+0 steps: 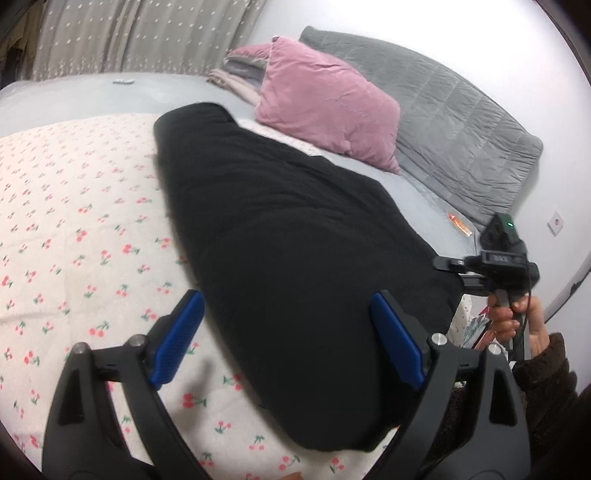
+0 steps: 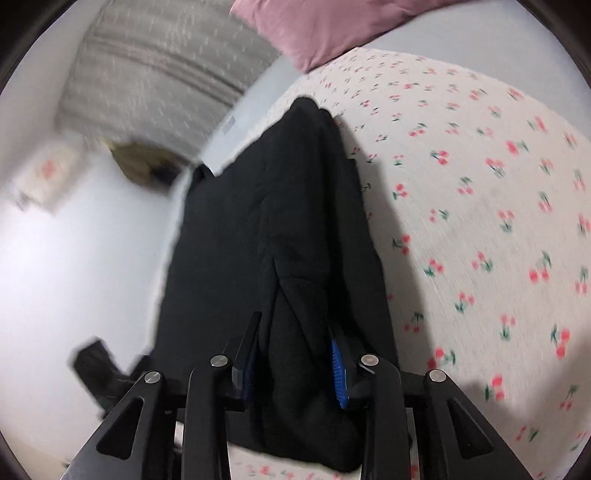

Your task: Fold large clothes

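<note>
A large black garment (image 1: 288, 236) lies stretched over the cherry-print bedspread (image 1: 74, 229). My left gripper (image 1: 288, 339) is open, its blue pads (image 1: 177, 339) spread on either side of the garment's near end, not gripping it. My right gripper (image 2: 295, 362) is shut on a bunched edge of the black garment (image 2: 280, 229) and holds it lifted above the bedspread (image 2: 480, 221). In the left wrist view the right gripper (image 1: 458, 264) shows at the garment's right corner, held by a hand (image 1: 506, 317).
A pink pillow (image 1: 325, 99) and a grey quilted blanket (image 1: 454, 114) lie at the head of the bed. Folded clothes (image 1: 236, 74) are stacked behind the pillow. Curtains (image 1: 140, 33) hang at the back. A small orange item (image 1: 460, 223) lies on the grey sheet.
</note>
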`<state>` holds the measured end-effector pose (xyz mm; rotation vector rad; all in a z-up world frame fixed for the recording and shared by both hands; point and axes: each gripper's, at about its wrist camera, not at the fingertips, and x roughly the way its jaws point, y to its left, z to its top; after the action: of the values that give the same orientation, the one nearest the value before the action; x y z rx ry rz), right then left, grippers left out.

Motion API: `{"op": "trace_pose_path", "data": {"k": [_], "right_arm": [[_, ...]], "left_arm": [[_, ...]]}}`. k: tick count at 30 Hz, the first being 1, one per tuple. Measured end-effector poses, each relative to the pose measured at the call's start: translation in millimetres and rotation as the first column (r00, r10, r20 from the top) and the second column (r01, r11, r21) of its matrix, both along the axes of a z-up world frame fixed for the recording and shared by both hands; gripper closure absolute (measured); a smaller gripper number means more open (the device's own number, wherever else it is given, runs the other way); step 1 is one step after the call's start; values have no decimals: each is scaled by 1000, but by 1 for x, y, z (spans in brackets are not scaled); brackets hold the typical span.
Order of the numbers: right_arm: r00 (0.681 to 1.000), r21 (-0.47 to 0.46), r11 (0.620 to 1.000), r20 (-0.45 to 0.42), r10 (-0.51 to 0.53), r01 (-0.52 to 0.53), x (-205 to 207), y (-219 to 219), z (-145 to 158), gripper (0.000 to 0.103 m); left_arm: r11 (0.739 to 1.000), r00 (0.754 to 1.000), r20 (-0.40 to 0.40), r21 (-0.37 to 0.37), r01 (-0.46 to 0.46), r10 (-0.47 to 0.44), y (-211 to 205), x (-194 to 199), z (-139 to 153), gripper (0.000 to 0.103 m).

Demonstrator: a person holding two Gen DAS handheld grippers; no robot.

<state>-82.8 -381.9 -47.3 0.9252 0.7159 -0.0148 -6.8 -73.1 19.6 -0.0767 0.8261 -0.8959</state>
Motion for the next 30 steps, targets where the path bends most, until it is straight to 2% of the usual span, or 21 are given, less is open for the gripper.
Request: {"op": "trace_pose_path", "data": {"k": [3,5,7,9,11,12,16,20,22,26,30], "right_arm": [[999,-45,999,-35,-12,10,-17,-3,9,62],[997,-92,995,-64,-32,26,-24,-2,21,57],[997,-117,993,-68,-38,30,-18,-5,25,53],[995,-149,988,-81,-62,49,-21,-9,35,34],[993,-184,980,-68,-94,80,-26,-15,45,22],[993,-198,976,-64,-102,87,-21,-16,47,20],[988,-258,960,-85,-132,106,-5,-15,57,20],[987,-275,958,-113,-115,80,6,-17,59,19],[988,-275,960,-121,-91,54,14,-17,61,19],[991,-225,974,-131,-25,-5,33,-22,61,19],[989,-172,984,-148,26,-52,56,-32,51,19]], "left_arm": [[999,999,-18,46,-27,28,1,-1,5,9],[997,999,-23,67,-43,45,0,-2,7,3],[995,998,-40,86,-52,56,-1,-2,6,2],[994,996,-51,89,-65,69,1,-2,6,2],[991,995,-52,105,-82,88,1,-1,6,1],[989,994,-53,111,-94,101,2,0,7,1],[982,987,-72,128,-136,146,6,6,6,1],[977,976,-110,124,-173,187,12,19,4,1],[977,968,-159,120,-176,194,15,28,2,1],[986,934,-318,57,-155,165,19,53,-4,1],[984,909,-378,38,-175,176,15,72,-12,1]]}}
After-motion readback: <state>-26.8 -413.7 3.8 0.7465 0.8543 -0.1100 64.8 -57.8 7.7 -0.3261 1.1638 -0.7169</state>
